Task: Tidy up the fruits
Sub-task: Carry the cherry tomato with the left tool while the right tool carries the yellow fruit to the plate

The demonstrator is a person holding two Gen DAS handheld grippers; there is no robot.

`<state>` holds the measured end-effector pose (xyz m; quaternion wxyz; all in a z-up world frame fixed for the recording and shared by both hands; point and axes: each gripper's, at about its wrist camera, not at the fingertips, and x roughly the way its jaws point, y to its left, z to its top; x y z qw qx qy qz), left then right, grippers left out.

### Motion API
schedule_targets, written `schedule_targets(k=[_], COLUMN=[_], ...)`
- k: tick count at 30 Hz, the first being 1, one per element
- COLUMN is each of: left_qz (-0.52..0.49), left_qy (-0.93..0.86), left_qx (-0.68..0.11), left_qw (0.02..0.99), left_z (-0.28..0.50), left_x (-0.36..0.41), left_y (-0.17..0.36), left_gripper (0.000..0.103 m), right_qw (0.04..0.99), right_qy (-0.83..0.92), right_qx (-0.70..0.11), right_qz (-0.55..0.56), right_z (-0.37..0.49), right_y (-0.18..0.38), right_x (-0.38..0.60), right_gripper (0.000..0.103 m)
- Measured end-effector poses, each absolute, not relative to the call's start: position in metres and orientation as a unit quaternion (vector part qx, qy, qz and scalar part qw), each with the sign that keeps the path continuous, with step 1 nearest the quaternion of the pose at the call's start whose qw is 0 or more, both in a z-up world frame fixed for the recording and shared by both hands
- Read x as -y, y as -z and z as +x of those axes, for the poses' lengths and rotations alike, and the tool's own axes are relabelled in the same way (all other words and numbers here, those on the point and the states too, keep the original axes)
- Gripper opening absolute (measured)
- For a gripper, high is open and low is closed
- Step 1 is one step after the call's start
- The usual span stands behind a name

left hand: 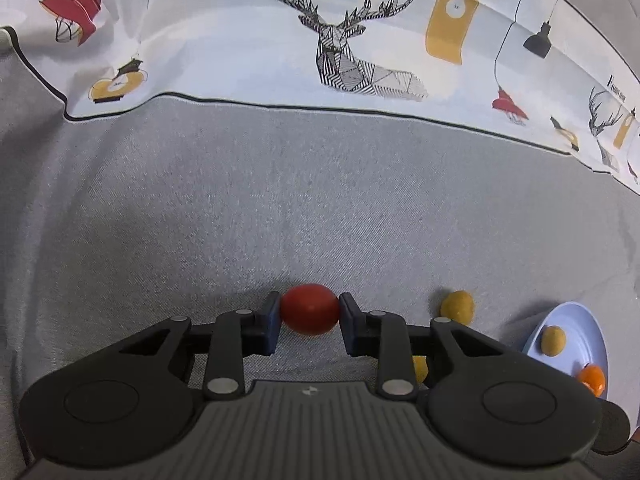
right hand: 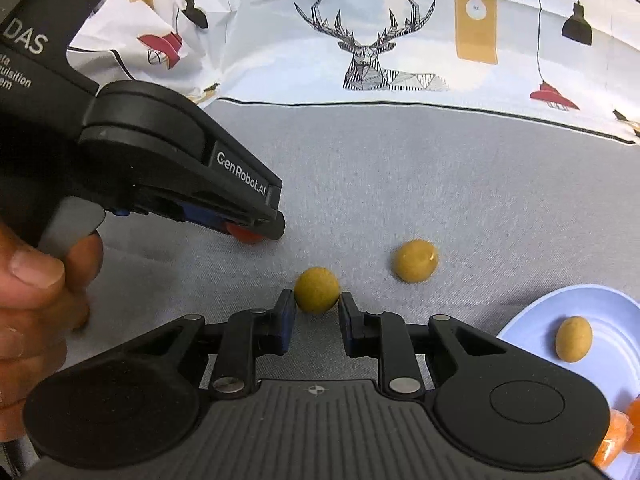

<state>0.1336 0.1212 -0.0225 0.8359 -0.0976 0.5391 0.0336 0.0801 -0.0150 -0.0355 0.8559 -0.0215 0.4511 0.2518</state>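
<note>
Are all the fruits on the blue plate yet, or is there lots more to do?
Partly done. The blue plate already holds a yellow fruit and some orange pieces. In hand: the left gripper is shut on a red fruit. The right gripper is open around a small yellow fruit on the grey cloth. Left: another yellow fruit lying loose on the cloth.

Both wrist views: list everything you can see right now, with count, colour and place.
Red fruit: one, red, clamped in the left gripper.
Yellow fruits: three; one at the right gripper's tips, one loose on the cloth, one on the plate.
Orange fruit: orange, count unclear, at the plate's near edge.
Plate: one, pale blue, far right.
Grey cloth: one, underneath.
Printed cloth: one, white, behind.
Left gripper: shut on fruit.
Right gripper: open.
</note>
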Motion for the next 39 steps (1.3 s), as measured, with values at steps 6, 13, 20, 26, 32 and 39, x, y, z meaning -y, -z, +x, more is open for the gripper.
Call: schedule_targets(k=[6, 13, 20, 26, 32, 39], left_qz=[-0.095, -0.09, -0.08, -0.061, -0.025, -0.006], left_qy=[-0.03, -0.027, -0.021, -0.013, 0.013, 0.044], left_qx=[-0.531, -0.515, -0.501, -0.497, -0.5, -0.493], left_qw=[0.841, 0.852, 0.861, 0.866, 0.865, 0.869], left_z=[0.131, 0.125, 0.118, 0.112, 0.108, 0.106], left_x=[-0.116, -0.108, -0.093, -0.076, -0.043, -0.01], left_y=[0.01, -0.013, -0.033, -0.039, -0.032, -0.031], left_gripper=[0.033, 0.033, 0.034, 0.034, 0.034, 0.034], right_qw=[0.86, 0.87, 0.881, 0.891, 0.899, 0.904], right_qy=[-0.25, -0.244, -0.231, -0.213, -0.19, -0.16], right_qx=[-0.444, -0.429, -0.411, -0.401, -0.395, -0.395], right_qz=[-0.02, -0.021, -0.024, -0.026, -0.023, -0.015], right_z=[0.075, 0.071, 0.064, 0.058, 0.053, 0.056], right_y=[0.025, 0.004, -0.016, -0.028, -0.033, -0.03], right_x=[0.023, 0.038, 0.064, 0.094, 0.128, 0.165], right_gripper=[0.025, 0.025, 0.025, 0.025, 0.025, 0.025])
